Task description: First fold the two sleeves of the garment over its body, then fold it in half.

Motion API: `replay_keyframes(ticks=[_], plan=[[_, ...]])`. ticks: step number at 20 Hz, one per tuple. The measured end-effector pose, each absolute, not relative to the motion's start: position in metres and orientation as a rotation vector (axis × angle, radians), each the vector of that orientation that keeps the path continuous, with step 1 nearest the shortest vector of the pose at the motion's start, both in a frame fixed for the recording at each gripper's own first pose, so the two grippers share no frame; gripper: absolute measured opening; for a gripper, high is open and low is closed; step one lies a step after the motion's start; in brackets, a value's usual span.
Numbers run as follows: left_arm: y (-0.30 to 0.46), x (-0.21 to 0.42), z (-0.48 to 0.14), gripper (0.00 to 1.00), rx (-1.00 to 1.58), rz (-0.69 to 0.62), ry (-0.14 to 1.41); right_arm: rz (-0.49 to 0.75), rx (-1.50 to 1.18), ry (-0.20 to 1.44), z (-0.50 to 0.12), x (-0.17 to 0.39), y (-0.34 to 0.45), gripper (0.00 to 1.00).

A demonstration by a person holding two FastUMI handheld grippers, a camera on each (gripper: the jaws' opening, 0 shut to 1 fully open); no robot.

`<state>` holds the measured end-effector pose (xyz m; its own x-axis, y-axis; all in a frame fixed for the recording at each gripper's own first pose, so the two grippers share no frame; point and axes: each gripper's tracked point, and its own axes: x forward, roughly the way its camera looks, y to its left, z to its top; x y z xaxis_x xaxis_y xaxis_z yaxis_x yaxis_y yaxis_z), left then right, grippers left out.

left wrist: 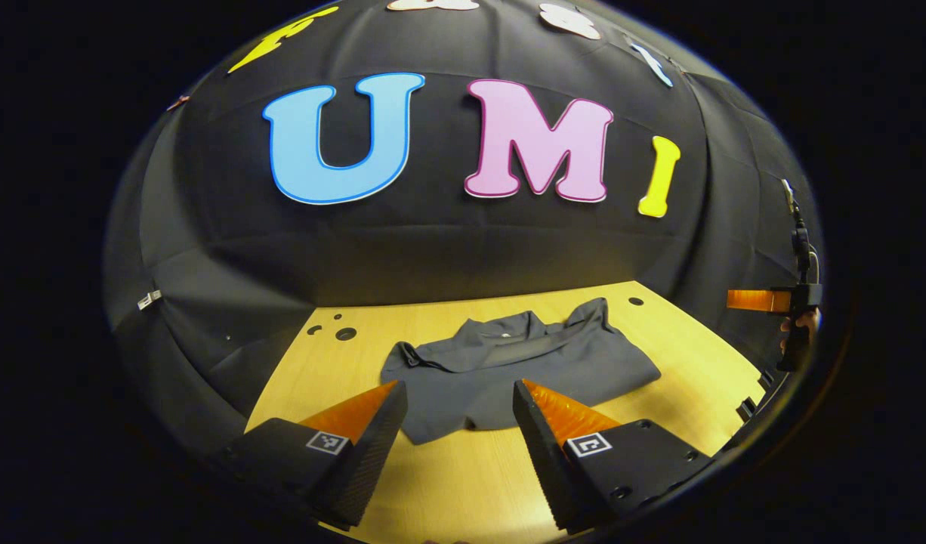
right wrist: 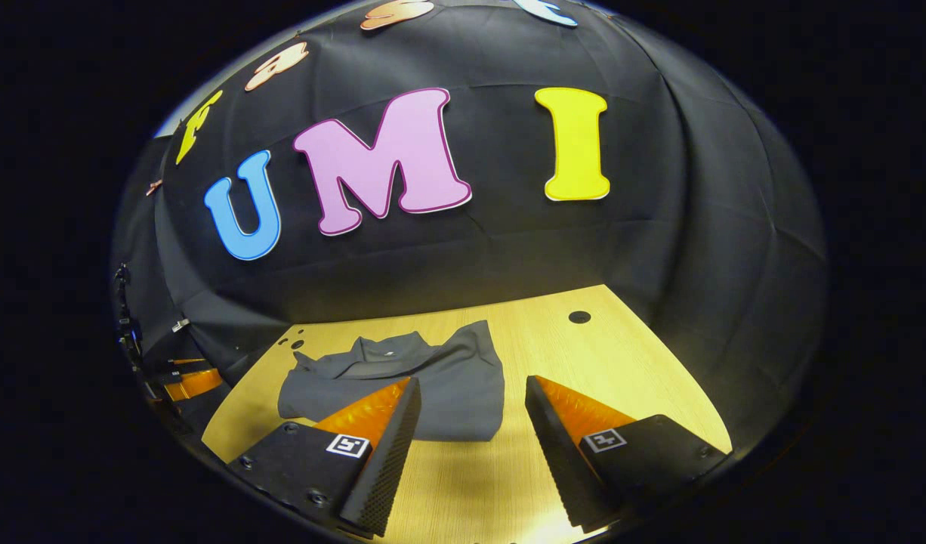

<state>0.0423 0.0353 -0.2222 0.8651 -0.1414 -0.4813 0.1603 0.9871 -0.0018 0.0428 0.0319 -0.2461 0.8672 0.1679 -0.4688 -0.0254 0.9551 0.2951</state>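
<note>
Both tongs, left gripper (left wrist: 460, 412) and right gripper (right wrist: 472, 412), gape wide with nothing held, and the grey garment (left wrist: 508, 366) mid-frame on the wooden table (left wrist: 682, 355) looks soft and floppy, so I'd pinch a sleeve edge.

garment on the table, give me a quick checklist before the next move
1. Left claw open and holding nothing: ok.
2. Right claw open and holding nothing: ok.
3. Garment lies wholly on the wooden table, no edge hanging off: ok.
4. Both claws clear of the cloth, not touching it: ok.
5. Both sleeves folded over the body: cannot tell; the cloth looks bunched near the collar.
6. Garment already folded in half: cannot tell from these angles.
</note>
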Motion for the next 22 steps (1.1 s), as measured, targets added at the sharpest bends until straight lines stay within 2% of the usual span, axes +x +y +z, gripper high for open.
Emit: replay_keyframes(ticks=[8, 18, 22], plan=[[0.036, 0.012, -0.23, 0.89, 0.012, -0.142, 0.539, 0.157, 0.272, 0.544, -0.252, 0.005, 0.051, 0.87], [0.037, 0.001, -0.225, 0.89, 0.001, -0.052, 0.537, 0.268, 0.268, 0.576, -0.271, 0.004, 0.058, 0.87], [0.037, -0.006, -0.221, 0.89, -0.023, -0.029, 0.538, 0.241, 0.285, 0.561, -0.265, 0.0, 0.046, 0.87]])
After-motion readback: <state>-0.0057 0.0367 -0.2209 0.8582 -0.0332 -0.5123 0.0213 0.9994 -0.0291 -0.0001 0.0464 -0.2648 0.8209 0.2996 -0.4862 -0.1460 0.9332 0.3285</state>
